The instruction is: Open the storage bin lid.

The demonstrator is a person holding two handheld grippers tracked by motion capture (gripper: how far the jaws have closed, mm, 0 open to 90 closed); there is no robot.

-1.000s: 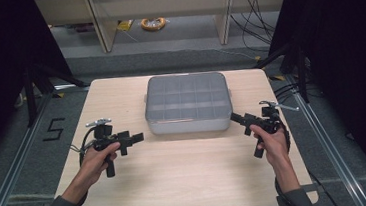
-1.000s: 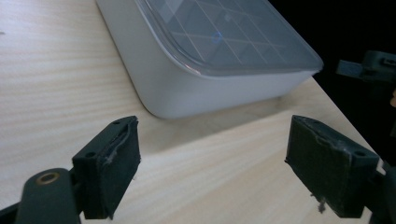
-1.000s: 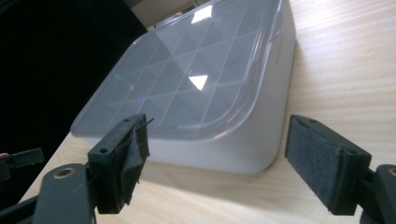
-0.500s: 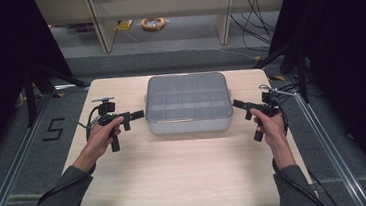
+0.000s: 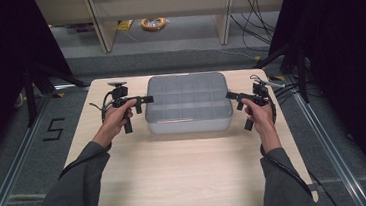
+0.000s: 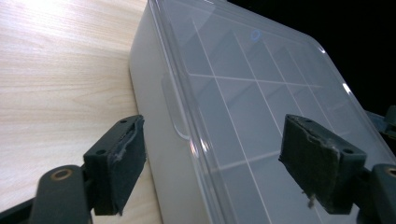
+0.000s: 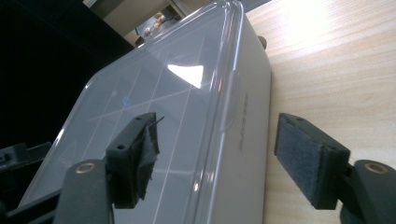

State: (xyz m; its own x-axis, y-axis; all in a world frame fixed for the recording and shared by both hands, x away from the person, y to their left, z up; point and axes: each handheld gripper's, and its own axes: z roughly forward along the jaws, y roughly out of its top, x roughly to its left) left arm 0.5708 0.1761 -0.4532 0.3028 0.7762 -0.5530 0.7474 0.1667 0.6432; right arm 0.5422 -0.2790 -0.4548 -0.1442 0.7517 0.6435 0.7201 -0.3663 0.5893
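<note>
From my high view, I can't tell what the yellowish coil [image 5: 154, 23] on the floor beyond the table [image 5: 187, 178] is; it is too small. The table's near edge is partly covered by my sleeves [image 5: 73, 193], and both run off the bottom.

Through the frosted lid of the compartment box [image 5: 187, 102] I see only the divider grid; any contents are too hazy to make out.

In my left gripper view the box [image 6: 243, 93] is cut off at the bottom and right. In my right gripper view, faint lettering on the box wall [image 7: 245, 121] is too blurred to read.
</note>
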